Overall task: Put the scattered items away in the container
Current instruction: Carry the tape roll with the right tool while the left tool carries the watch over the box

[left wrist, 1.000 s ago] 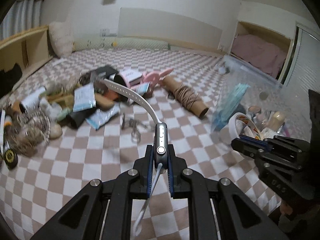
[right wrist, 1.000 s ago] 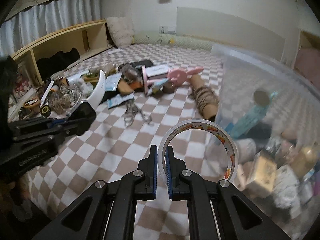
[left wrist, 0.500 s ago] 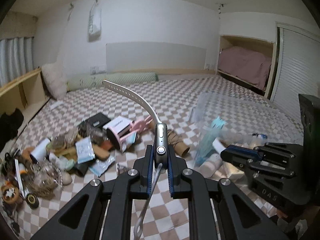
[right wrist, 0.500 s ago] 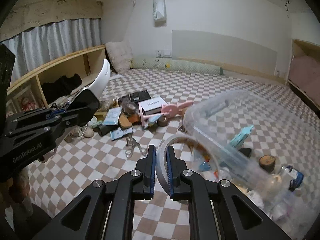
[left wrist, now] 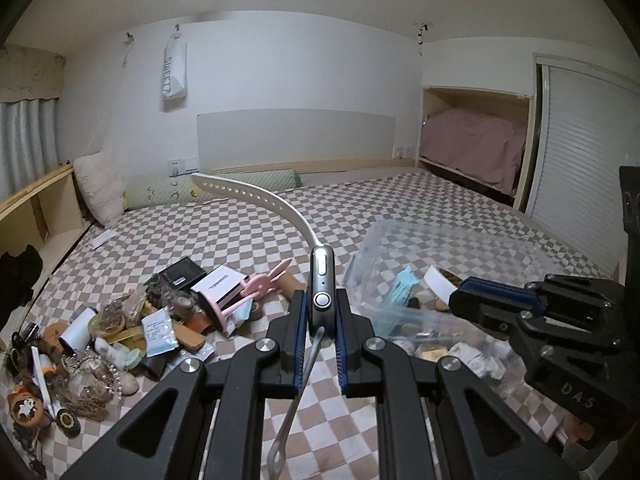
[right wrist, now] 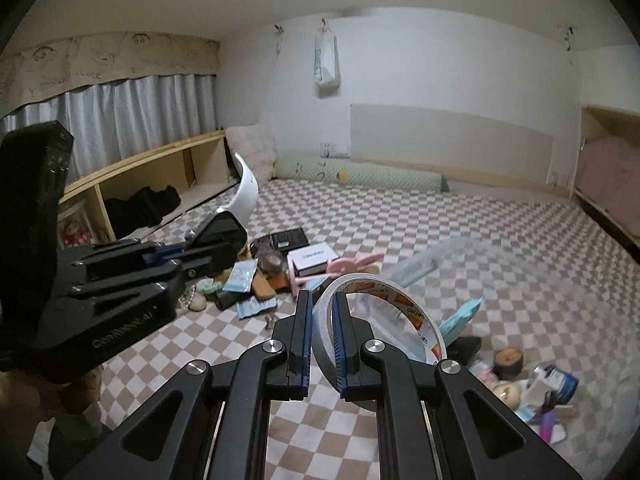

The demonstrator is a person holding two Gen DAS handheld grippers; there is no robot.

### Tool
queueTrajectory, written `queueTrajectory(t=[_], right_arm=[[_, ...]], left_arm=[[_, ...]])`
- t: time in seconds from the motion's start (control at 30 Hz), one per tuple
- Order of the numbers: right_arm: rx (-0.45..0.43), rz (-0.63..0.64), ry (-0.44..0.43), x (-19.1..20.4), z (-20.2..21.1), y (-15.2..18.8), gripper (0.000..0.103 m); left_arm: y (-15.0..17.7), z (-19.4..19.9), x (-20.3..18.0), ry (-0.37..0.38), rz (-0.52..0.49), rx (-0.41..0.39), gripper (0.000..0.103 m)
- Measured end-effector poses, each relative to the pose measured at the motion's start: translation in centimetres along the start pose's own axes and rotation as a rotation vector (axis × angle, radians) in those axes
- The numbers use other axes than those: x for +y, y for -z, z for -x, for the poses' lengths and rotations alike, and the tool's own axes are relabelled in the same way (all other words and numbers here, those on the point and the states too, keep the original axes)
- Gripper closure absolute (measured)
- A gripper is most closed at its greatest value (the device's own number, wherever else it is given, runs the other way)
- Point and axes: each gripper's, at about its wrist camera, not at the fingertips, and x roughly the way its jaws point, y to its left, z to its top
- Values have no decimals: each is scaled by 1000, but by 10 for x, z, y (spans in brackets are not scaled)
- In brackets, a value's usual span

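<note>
My left gripper [left wrist: 321,312] is shut on a silver smartwatch [left wrist: 322,296], whose white strap [left wrist: 256,197] arcs up and to the left. My right gripper [right wrist: 321,316] is shut on the wall of a roll of clear tape [right wrist: 384,312]. The clear plastic container [left wrist: 448,256] stands on the checkered mat at the right, with small items inside. In the right wrist view the container [right wrist: 512,304] lies below and right of the tape. Each gripper shows in the other's view: the right gripper [left wrist: 464,300] at right, the left gripper [right wrist: 228,236] at left, both raised above the mat.
A heap of scattered items [left wrist: 132,328] covers the mat at the left, among them a pink rabbit-eared holder [left wrist: 260,284], a white box [left wrist: 220,284] and blue packets [left wrist: 158,330]. Low wooden shelves [right wrist: 152,176] line the left wall. A pillow [left wrist: 100,188] lies at the back.
Both grippers have risen well above the mat with their loads, so the views now look down on the heap and the container. Both grips are unchanged.
</note>
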Motion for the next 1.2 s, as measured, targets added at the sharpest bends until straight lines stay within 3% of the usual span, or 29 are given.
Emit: queueTrajectory(t=[0.67, 0.97, 1.2], right_arm=[[-32, -195, 220, -153, 48, 0, 93], [35, -341, 199, -209, 38, 24, 93], [76, -394, 142, -214, 20, 36, 93]], left_arm=[[-43, -63, -109, 166, -89, 0, 90], [-44, -112, -139, 189, -122, 67, 90], [-33, -150, -146, 189, -134, 147, 90]])
